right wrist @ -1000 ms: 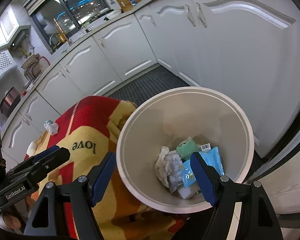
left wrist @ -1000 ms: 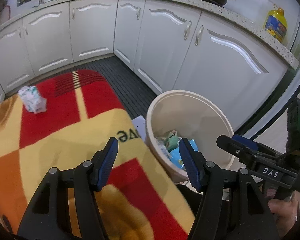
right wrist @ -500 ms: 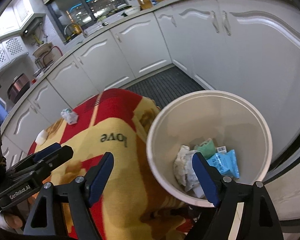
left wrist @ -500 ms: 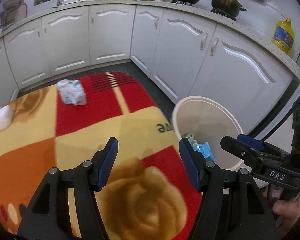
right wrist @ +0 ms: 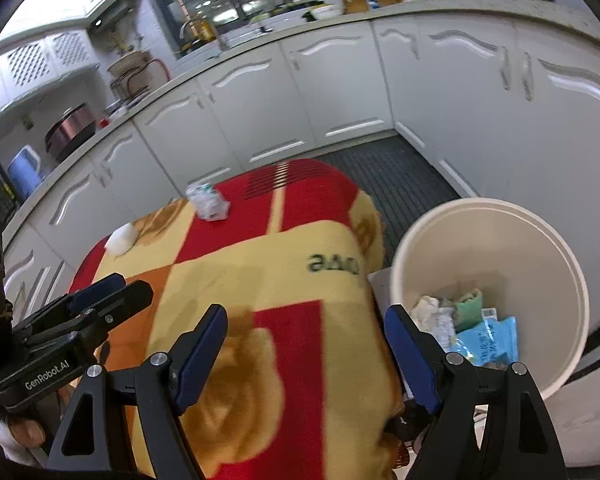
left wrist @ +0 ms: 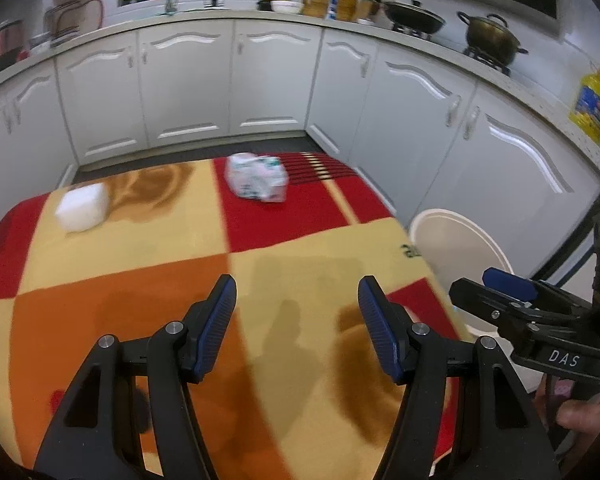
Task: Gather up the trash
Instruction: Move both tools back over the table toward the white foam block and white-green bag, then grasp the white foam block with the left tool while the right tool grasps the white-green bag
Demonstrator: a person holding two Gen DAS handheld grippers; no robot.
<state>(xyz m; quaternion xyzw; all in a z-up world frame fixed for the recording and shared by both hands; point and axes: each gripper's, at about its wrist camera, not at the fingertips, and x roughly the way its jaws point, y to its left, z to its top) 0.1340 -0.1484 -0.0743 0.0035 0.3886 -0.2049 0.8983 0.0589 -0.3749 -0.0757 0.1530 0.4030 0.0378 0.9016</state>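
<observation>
Hovering nearest, over the patterned blanket (left wrist: 260,280): left gripper (left wrist: 298,312), jaws spread wide, holding nothing. Hanging at the blanket's right edge: right gripper (right wrist: 306,350), jaws likewise spread and gripping nothing. Standing just right of the blanket: cream trash bin (right wrist: 500,232), containing crumpled wrappers (right wrist: 466,324). Lying farther back on the red patch: crinkled plastic packet (left wrist: 257,177). Sitting well left of it: white wad (left wrist: 82,207).

Tissue pack (left wrist: 257,182) and wad (left wrist: 81,207) lie on blanket (left wrist: 292,264), bin (right wrist: 488,280) to its right.
</observation>
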